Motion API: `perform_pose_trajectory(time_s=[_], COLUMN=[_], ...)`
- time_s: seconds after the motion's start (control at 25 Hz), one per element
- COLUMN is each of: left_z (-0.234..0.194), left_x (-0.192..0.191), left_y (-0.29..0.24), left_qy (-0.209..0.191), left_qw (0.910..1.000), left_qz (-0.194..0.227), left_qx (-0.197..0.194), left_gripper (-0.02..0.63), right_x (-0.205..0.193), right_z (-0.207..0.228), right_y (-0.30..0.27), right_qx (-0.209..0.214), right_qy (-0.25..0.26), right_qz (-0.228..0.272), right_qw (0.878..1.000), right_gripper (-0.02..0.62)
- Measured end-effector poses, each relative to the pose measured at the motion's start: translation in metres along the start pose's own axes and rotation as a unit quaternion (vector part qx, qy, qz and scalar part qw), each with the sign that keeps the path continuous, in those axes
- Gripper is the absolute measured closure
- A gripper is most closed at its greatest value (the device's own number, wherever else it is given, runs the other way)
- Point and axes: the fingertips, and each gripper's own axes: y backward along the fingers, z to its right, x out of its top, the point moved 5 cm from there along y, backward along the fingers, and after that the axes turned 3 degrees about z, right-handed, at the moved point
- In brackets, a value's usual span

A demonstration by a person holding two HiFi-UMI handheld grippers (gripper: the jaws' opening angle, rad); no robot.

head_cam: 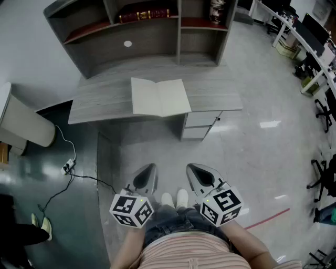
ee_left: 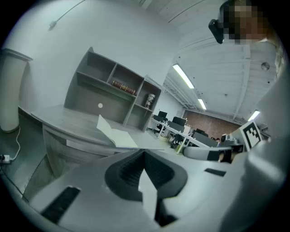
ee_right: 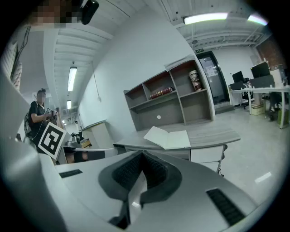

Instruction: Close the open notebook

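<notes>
Notebook [head_cam: 160, 97] lay open, pages up, near the front edge of the grey table [head_cam: 100, 100], well apart from both tongs.

Head view: the left tongs [head_cam: 148, 171] and right tongs [head_cam: 195, 171] were held low and side by side over the floor, in front of the person's shoes [head_cam: 175, 198], tips towards the table. Each carried a marker cube [head_cam: 131, 210] at its rear. A shelf unit [head_cam: 142, 37] stood at the back of the table, with a row of red books [head_cam: 144, 14] on its upper shelf. A drawer unit [head_cam: 202, 125] sat under the table's right end, and a cable [head_cam: 68, 168] trailed across the floor at left.

Left gripper view: the left tongs [ee_left: 144, 153] were pressed together at the tips, with nothing between them. Beyond them the notebook [ee_left: 115, 133] rested on the table [ee_left: 59, 120], its left leaf raised slightly, before the shelf unit [ee_left: 113, 93].

Right gripper view: the right tongs [ee_right: 142, 155] were likewise together and held nothing. The notebook [ee_right: 170, 137] lay open on the table [ee_right: 213, 133] ahead, with the shelf unit [ee_right: 172, 99] behind it.
</notes>
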Motion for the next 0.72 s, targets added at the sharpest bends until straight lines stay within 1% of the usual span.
perform_pose_trajectory(time_s=[0.16,0.48,0.56,0.72], left_z=[-0.001,0.006,0.01,0.02], left_x=[-0.002,-0.004,-0.004,-0.002], left_y=[0.0,-0.003,-0.004,-0.01], left_qy=[0.005,-0.007,-0.024,-0.077], left_qw=[1.0,1.0,0.9997,0.997], left_qz=[0.0,-0.004,-0.004,-0.006], left_qx=[0.001,-0.001,0.001,0.006], left_gripper=[0.594,0.594,0.594,0.594], right_x=[0.001,-0.001,-0.003,-0.005], right_z=[0.001,0.005,0.007,0.015], right_y=[0.002,0.005,0.006,0.005], right_qx=[-0.003,-0.007,-0.004,0.002], right_qy=[0.004,0.005,0.0,-0.014], right_qz=[0.003,0.005,0.005,0.006], right_qw=[1.0,1.0,1.0,1.0], right_gripper=[0.586,0.588,0.587,0.586])
